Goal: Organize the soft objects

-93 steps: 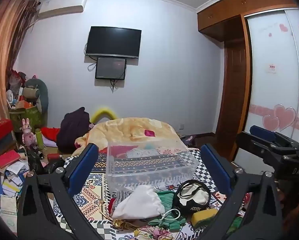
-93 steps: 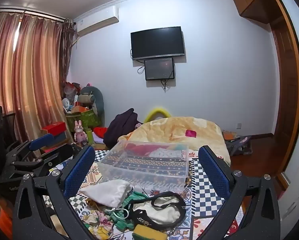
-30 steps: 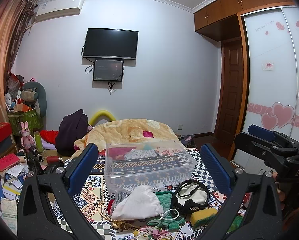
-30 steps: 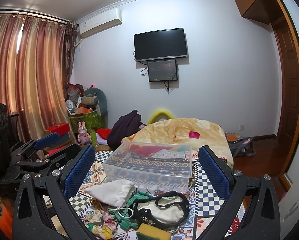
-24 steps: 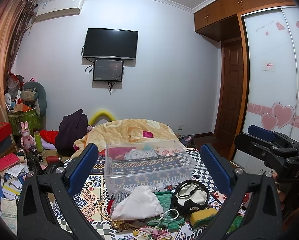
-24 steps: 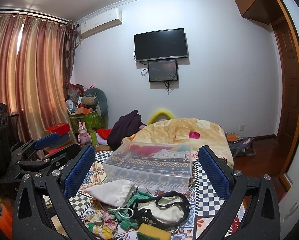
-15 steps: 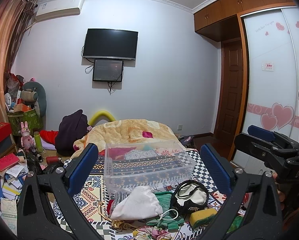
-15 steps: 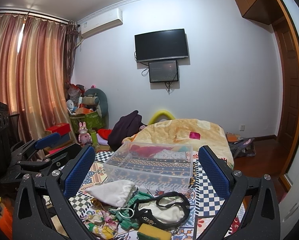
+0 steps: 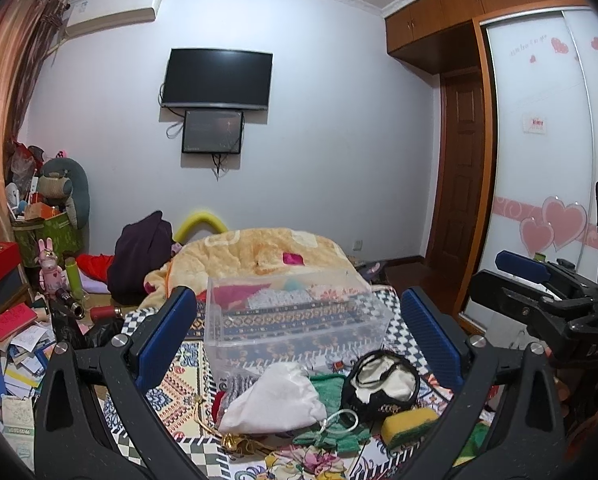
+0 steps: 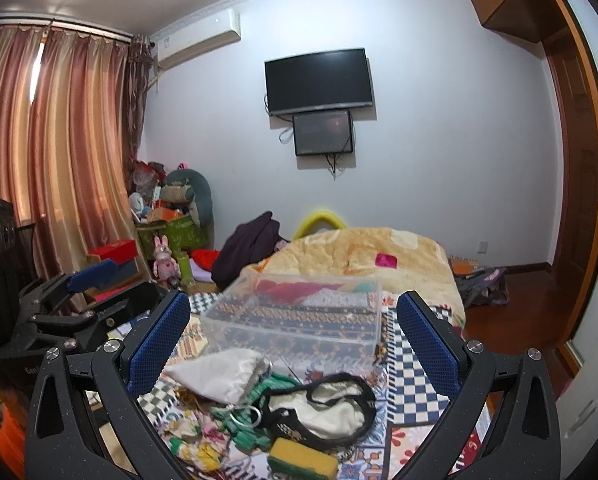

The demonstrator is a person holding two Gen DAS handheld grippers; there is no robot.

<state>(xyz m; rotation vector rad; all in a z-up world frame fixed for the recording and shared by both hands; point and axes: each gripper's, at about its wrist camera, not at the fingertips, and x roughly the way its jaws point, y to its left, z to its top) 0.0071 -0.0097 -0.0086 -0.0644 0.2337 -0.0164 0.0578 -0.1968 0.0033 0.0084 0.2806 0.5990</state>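
While held above the patterned bed [image 9: 171,376], both grippers — left gripper [image 9: 299,338], right gripper [image 10: 291,334] — jaws wide apart, gripping nothing; white pouch [image 9: 275,400], black-rimmed bag [image 10: 327,408], yellow sponge [image 10: 303,460] heaped just before clear bin [image 9: 291,312].

1. The left black two-finger gripper with blue pads [image 9: 297,334] is held level, its jaws spread wide and nothing between them.
2. Its blue ribbed pads [image 9: 165,336] face each other across the gap.
3. The right black two-finger gripper with blue pads [image 10: 293,338] is level as well, jaws wide apart, gripping nothing.
4. Each gripper shows at the edge of the other's view: the right one [image 9: 539,292] to the right, the left one [image 10: 79,300] to the left, side by side and apart.
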